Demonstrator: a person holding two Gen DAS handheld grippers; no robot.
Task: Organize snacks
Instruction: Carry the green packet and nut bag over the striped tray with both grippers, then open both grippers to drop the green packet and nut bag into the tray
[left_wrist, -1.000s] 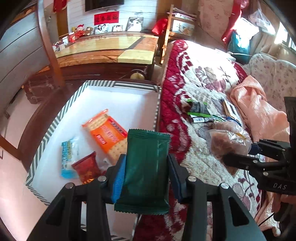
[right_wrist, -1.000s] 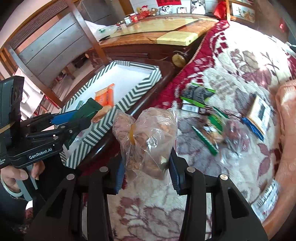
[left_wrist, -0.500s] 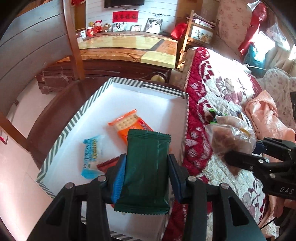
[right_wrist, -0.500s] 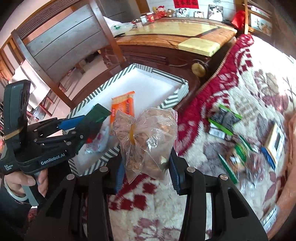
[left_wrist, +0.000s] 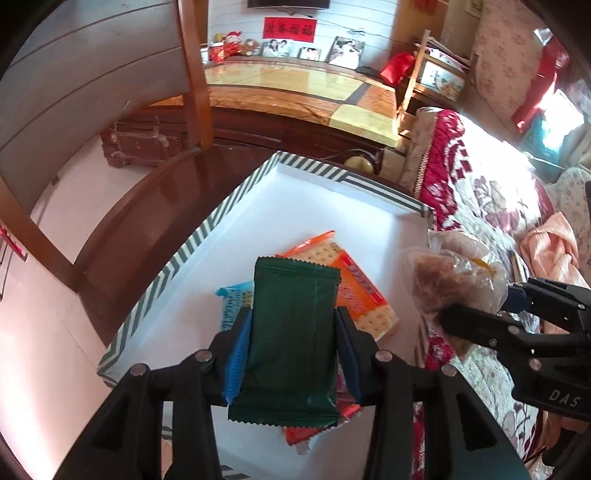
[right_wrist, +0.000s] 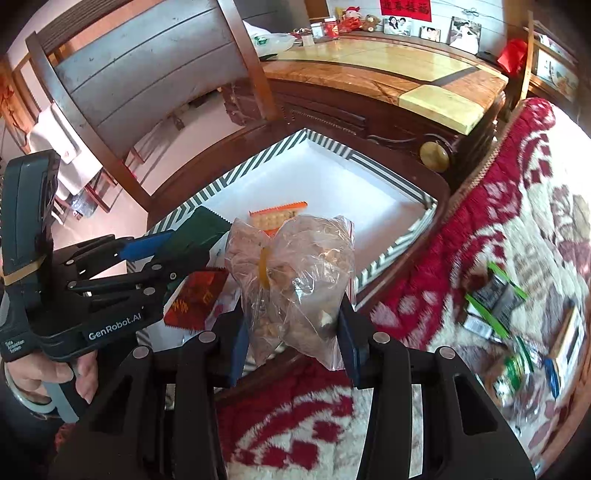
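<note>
**Two snacks in hand, more left on the blanket**

Your left tongs (left_wrist: 293, 347) were clamped on a dark green foil snack packet (left_wrist: 293, 336), held above the white shallow box with a green-striped rim (left_wrist: 207, 229). Below and just beyond those tips lay an orange cracker pack (left_wrist: 364, 295), a light blue sachet (left_wrist: 232, 306) and a red foil packet (right_wrist: 194, 301), so you had some sorting done. Your right tongs (right_wrist: 293, 339) gripped a clear plastic bag of brown nuts (right_wrist: 295, 273), hanging over the box's near edge, just right of the left tongs. Well to the right of them, several green and black packets (right_wrist: 495, 295) lay on the red-and-cream blanket (right_wrist: 517, 184), by my judgement yet to be collected.
</note>
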